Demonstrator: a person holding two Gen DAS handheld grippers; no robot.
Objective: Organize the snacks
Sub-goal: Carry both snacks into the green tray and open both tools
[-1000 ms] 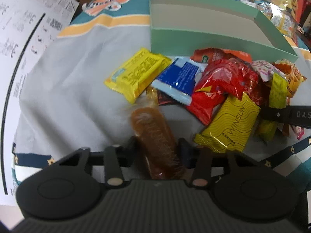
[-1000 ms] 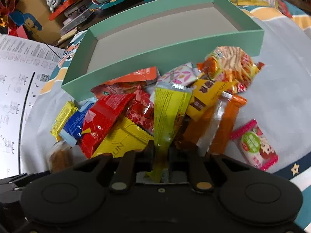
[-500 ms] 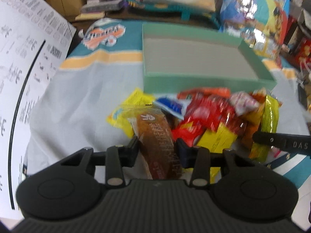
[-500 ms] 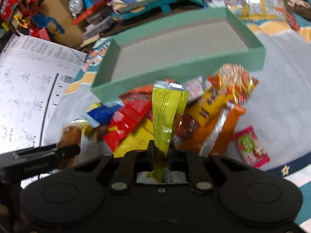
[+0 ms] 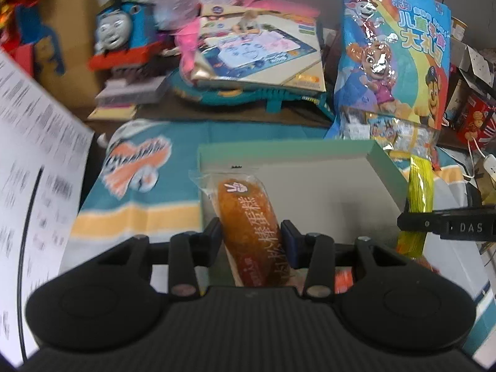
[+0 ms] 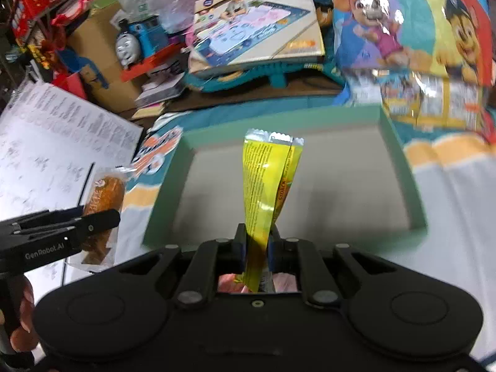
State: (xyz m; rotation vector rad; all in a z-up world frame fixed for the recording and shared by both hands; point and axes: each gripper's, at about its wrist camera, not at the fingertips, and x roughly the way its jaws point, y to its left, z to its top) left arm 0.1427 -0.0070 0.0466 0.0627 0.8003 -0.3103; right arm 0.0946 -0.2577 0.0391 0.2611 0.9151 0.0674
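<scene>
Grippers both loaded: left gripper [image 5: 251, 235] pinches cake [image 5: 248, 226], right gripper [image 6: 255, 245] pinches yellow stick [image 6: 266, 183] over box [image 6: 415, 186]. Risk: limp stick snags the box's near wall.

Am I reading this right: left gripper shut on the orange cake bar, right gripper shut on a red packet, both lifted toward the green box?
Not quite. The right gripper is shut on a yellow packet, not a red one, as the right wrist view shows. The rest holds: the left gripper is shut on the orange cake bar, both near the green box.
</scene>
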